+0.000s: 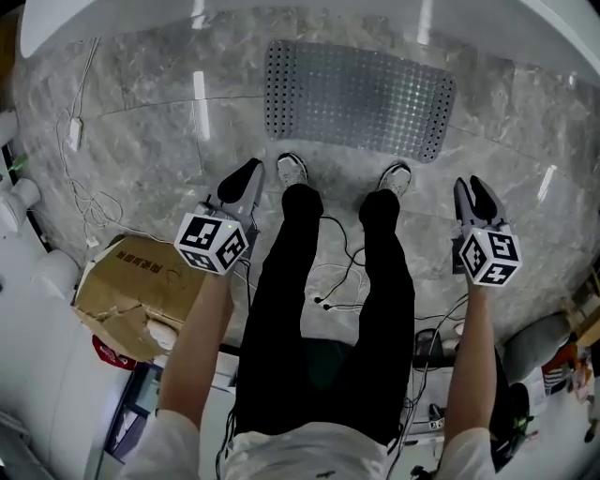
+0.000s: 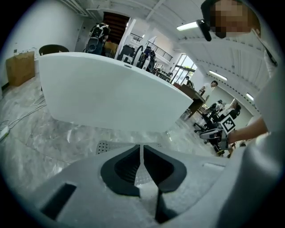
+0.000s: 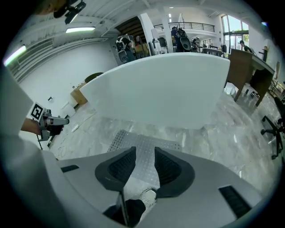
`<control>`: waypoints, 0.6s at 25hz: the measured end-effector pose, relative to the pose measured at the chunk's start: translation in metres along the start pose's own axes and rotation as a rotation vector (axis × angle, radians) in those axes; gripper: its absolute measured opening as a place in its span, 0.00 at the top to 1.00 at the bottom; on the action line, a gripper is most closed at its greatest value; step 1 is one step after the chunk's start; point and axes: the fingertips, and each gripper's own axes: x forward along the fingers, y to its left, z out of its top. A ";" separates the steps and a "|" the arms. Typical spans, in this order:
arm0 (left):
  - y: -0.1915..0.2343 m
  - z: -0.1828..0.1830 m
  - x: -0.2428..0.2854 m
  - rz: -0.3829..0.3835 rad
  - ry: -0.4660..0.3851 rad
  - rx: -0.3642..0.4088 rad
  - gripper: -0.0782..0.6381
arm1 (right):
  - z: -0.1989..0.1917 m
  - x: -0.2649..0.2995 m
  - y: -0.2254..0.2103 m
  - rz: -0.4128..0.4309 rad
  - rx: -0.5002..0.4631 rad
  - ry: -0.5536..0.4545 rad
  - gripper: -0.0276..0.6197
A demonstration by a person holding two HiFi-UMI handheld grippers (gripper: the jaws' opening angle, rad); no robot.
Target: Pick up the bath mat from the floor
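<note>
Your left gripper has jaws together, your right gripper narrowly apart, both empty, short of the bath mat.

wht tub, cardbd box, marble floor

Print on the cardboard box is too blurred to read.

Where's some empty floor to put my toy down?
Bare marble lies left of the bath mat, between it and the white cable, and right of the mat, below the bathtub. It's crowded by the cardboard box and the wires around the shoes.
</note>
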 end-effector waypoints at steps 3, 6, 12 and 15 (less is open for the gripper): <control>0.023 -0.028 0.037 -0.008 0.043 -0.008 0.86 | -0.026 0.043 -0.020 -0.036 0.039 0.033 0.79; 0.043 -0.061 0.069 -0.013 0.093 -0.007 0.86 | -0.052 0.081 -0.033 -0.053 0.079 0.053 0.76; 0.103 -0.119 0.131 0.040 0.172 0.030 0.86 | -0.113 0.150 -0.068 -0.058 0.033 0.133 0.75; 0.130 -0.137 0.159 0.062 0.186 0.019 0.86 | -0.136 0.177 -0.095 -0.084 0.012 0.163 0.74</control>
